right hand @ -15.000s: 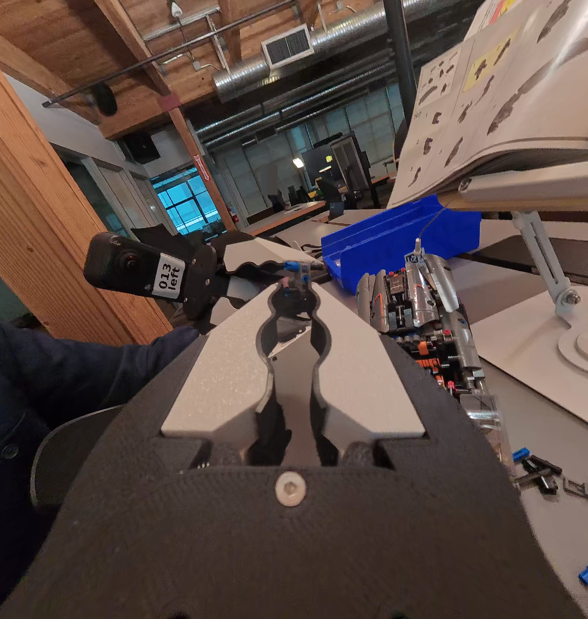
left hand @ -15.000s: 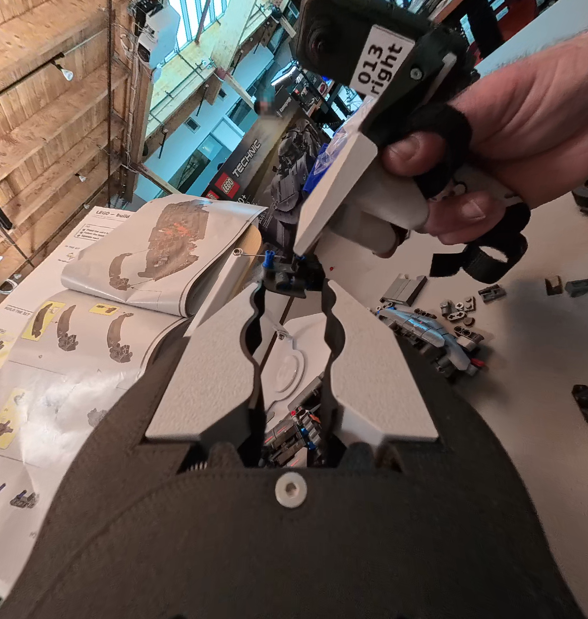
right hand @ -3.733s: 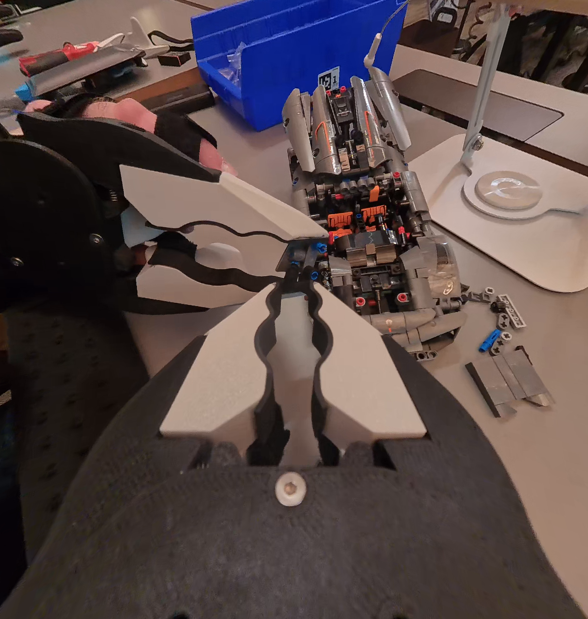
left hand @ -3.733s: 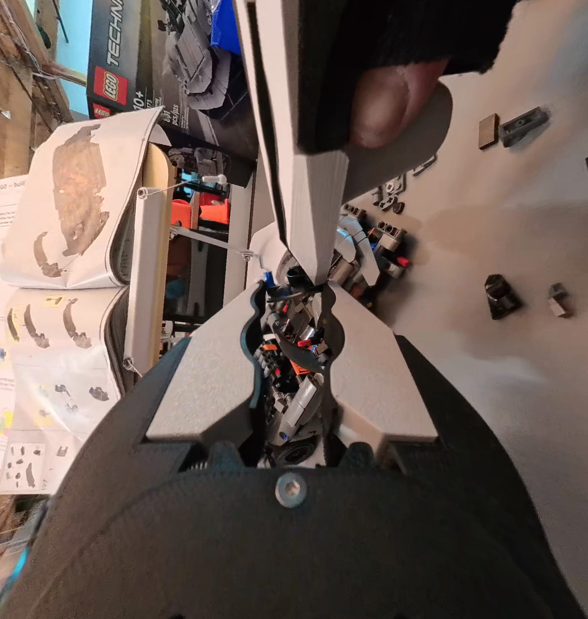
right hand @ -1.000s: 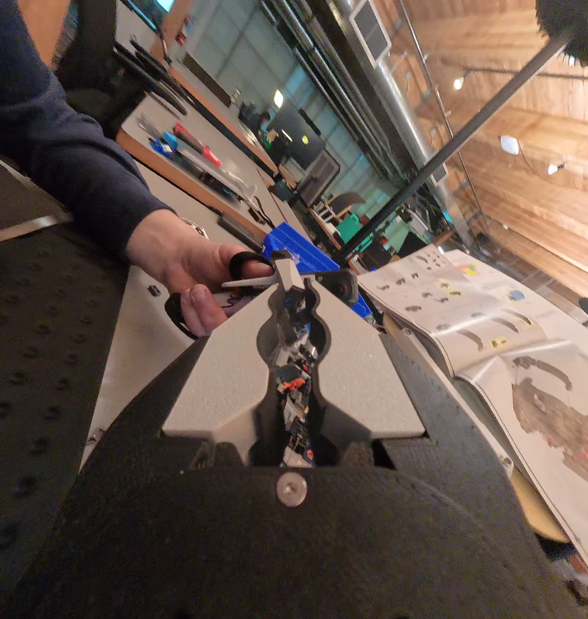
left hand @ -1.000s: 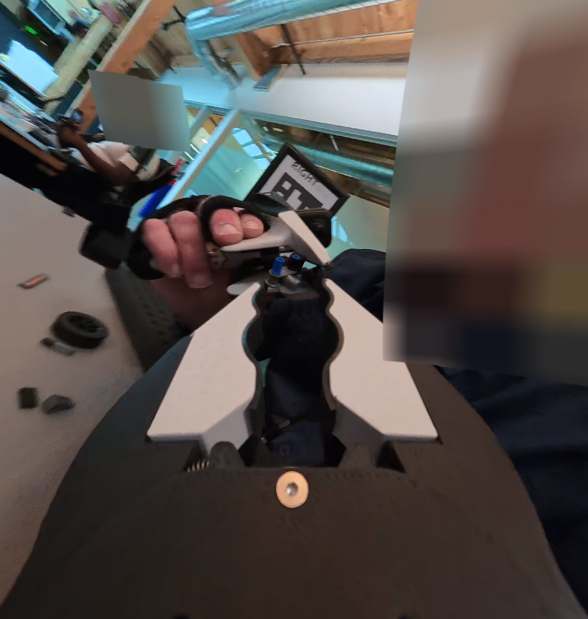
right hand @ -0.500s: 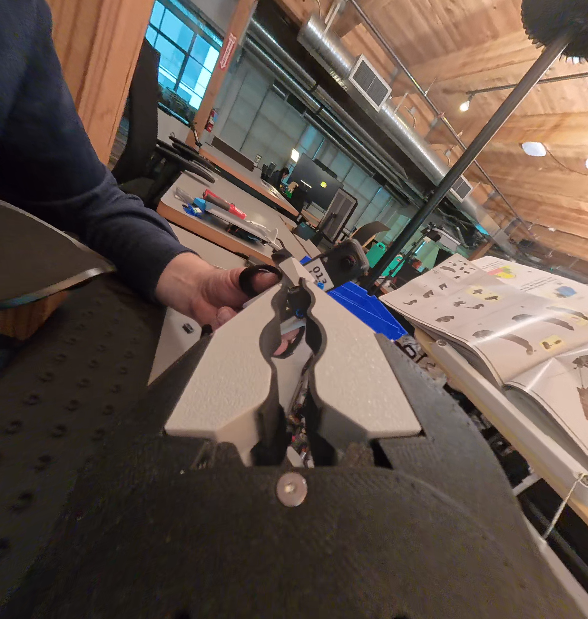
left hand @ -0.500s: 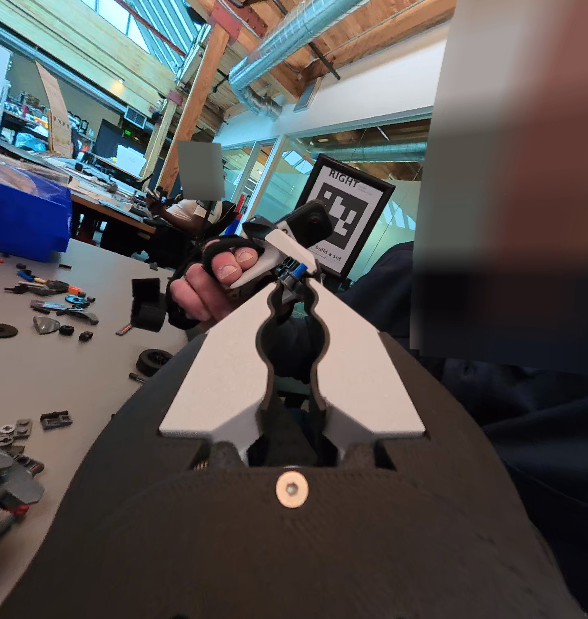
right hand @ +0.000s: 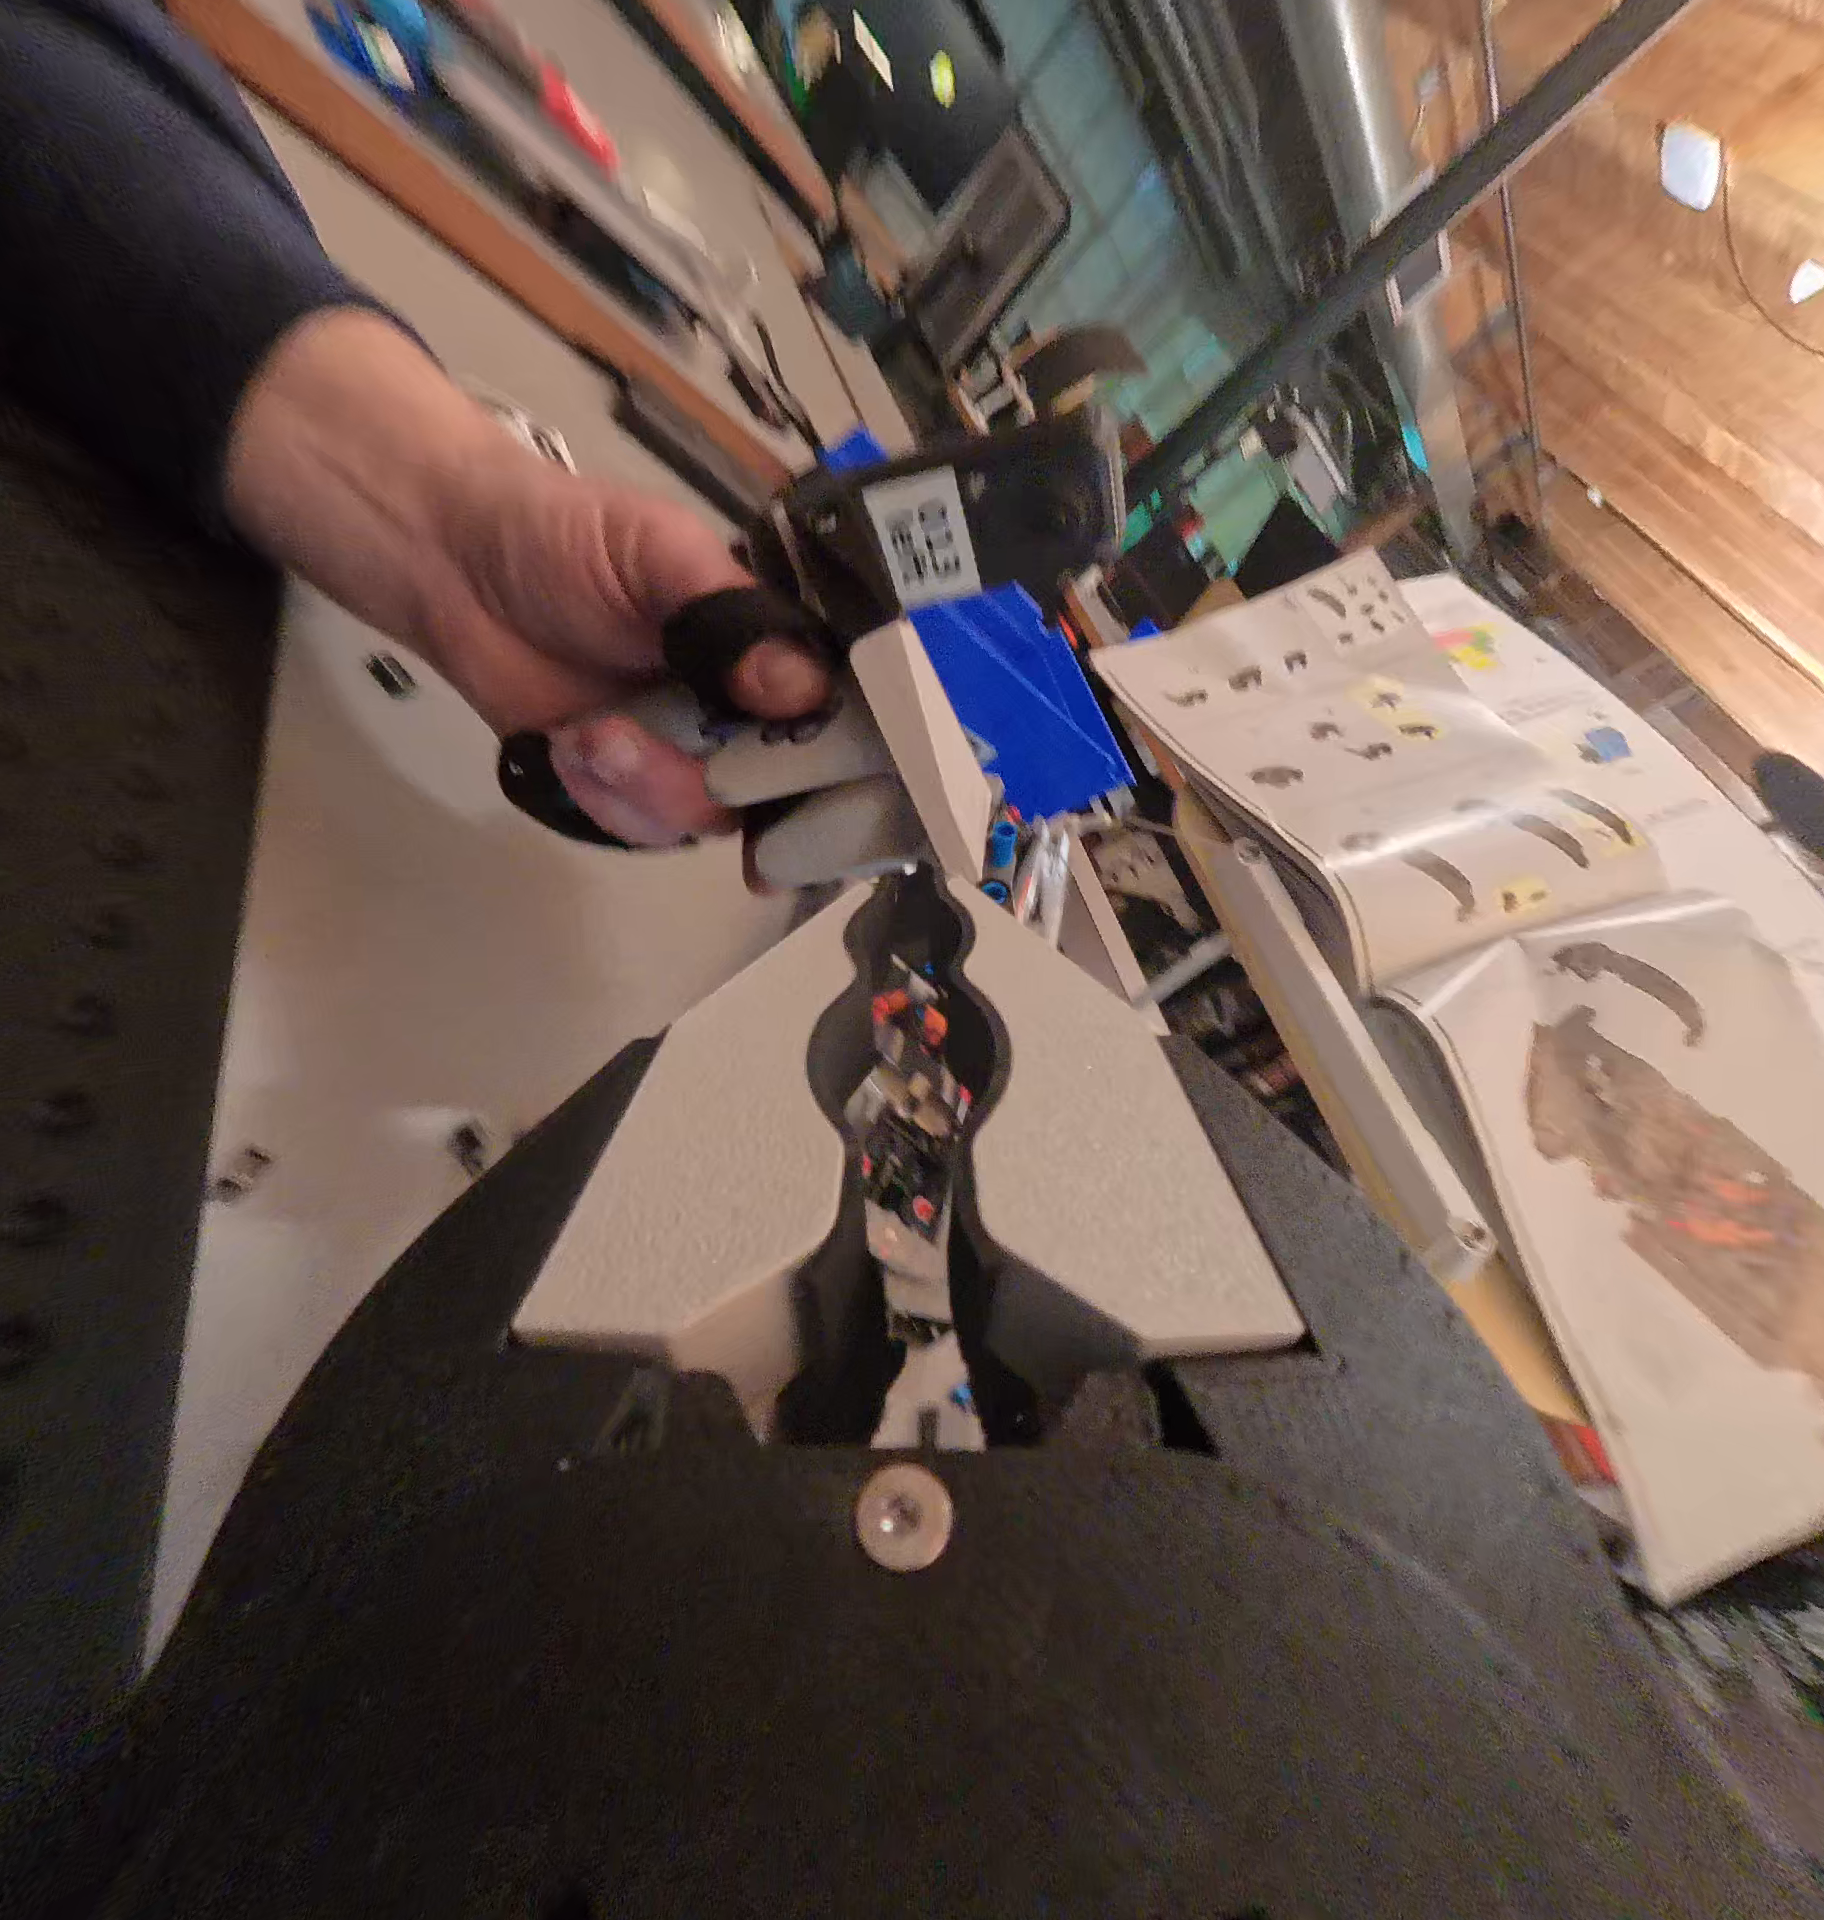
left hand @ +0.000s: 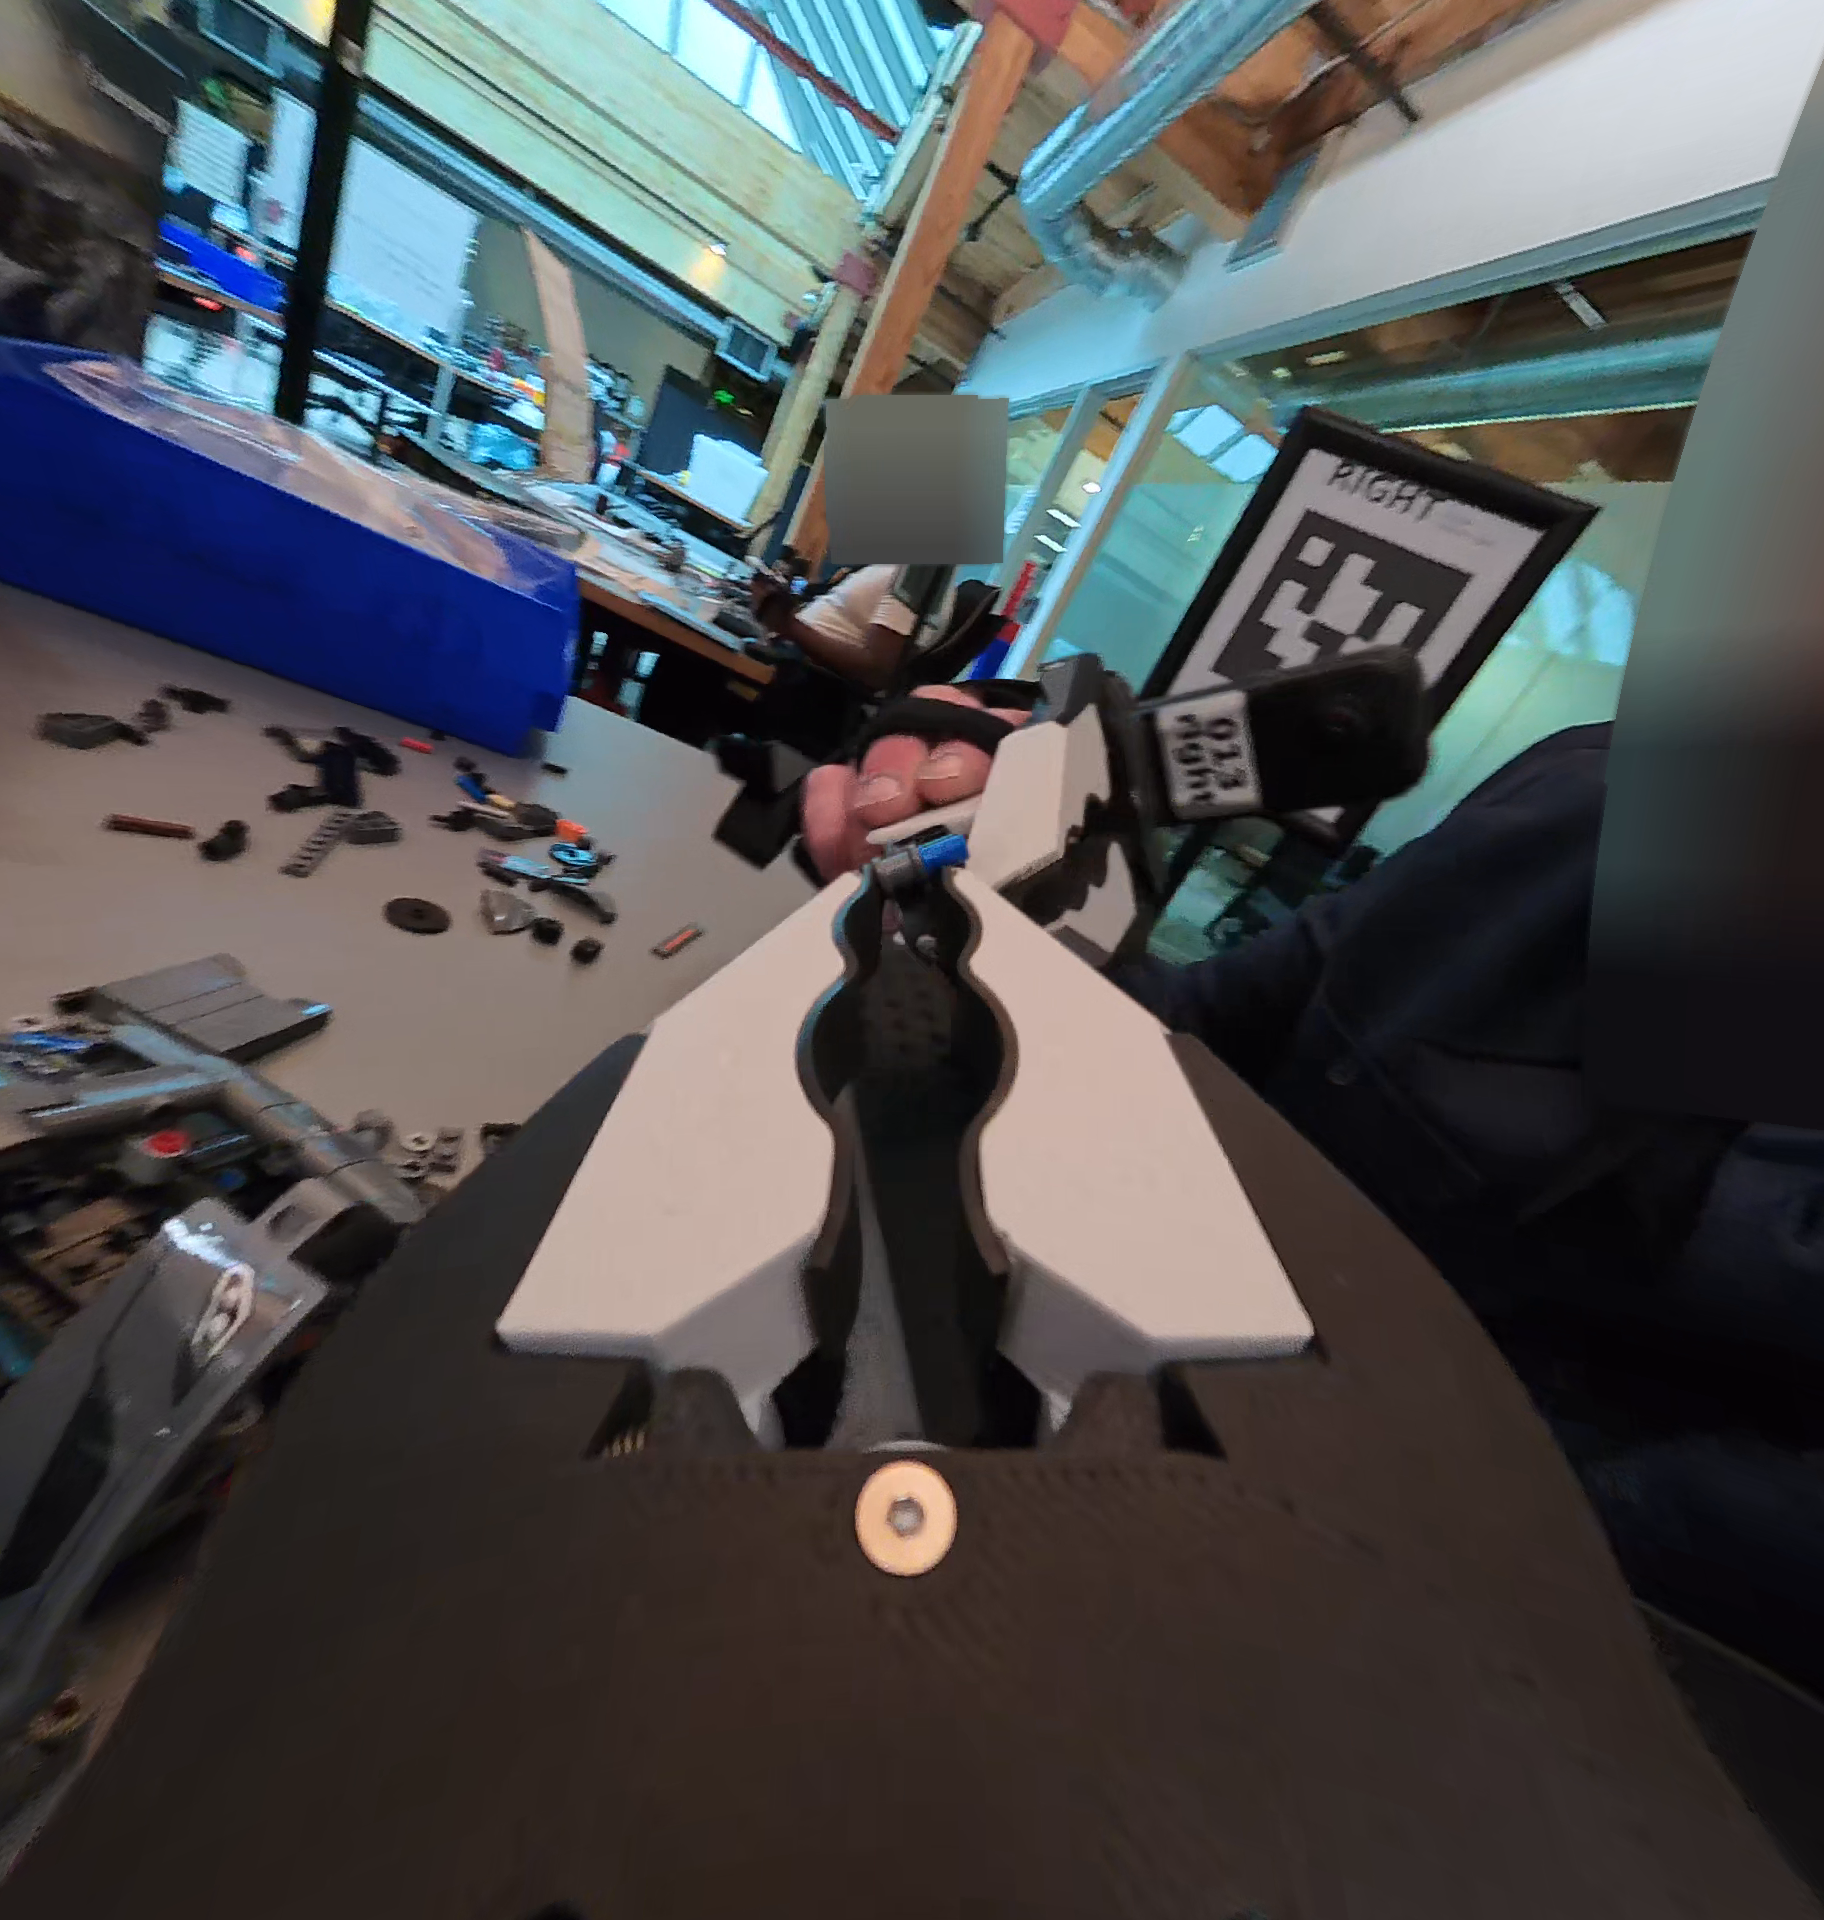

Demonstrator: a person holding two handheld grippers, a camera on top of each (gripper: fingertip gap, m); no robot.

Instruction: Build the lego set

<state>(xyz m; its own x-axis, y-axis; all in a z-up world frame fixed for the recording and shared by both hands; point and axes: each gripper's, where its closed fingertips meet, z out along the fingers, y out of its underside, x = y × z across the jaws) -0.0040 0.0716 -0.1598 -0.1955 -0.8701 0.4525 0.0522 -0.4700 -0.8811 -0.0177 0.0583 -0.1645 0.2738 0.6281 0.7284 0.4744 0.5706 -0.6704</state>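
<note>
My left gripper (left hand: 908, 883) is shut on a small dark lego piece with blue pins (left hand: 923, 857) that sticks out of its tips. My right gripper (right hand: 906, 883) is shut and meets the left one tip to tip on the same piece; a blue pin (right hand: 1001, 840) shows beside its tips. The right gripper also shows in the left wrist view (left hand: 1043, 810), held by a hand. The left gripper shows in the right wrist view (right hand: 866, 748), also hand-held. The grey lego car (left hand: 160, 1153) lies on the table at lower left and shows through the right fingers' gap (right hand: 908, 1122).
Several loose lego parts (left hand: 492, 831) lie scattered on the grey table (left hand: 264, 935). A blue bin (left hand: 264, 561) stands behind them and also shows in the right wrist view (right hand: 1012, 707). An open instruction booklet (right hand: 1510, 831) rests on a stand at right. A person sits in the background. Only a small space, under 4 cm, lies between the two pairs of fingers. The grey lego car (left hand: 160, 1153) lies around 15 cm away from my left fingertips. Look for it in the right wrist view (right hand: 921, 1202) too.
Both grippers have turned together while staying tip to tip on the small piece. The left view now takes in the table and car; the right view has tilted toward the booklet.
</note>
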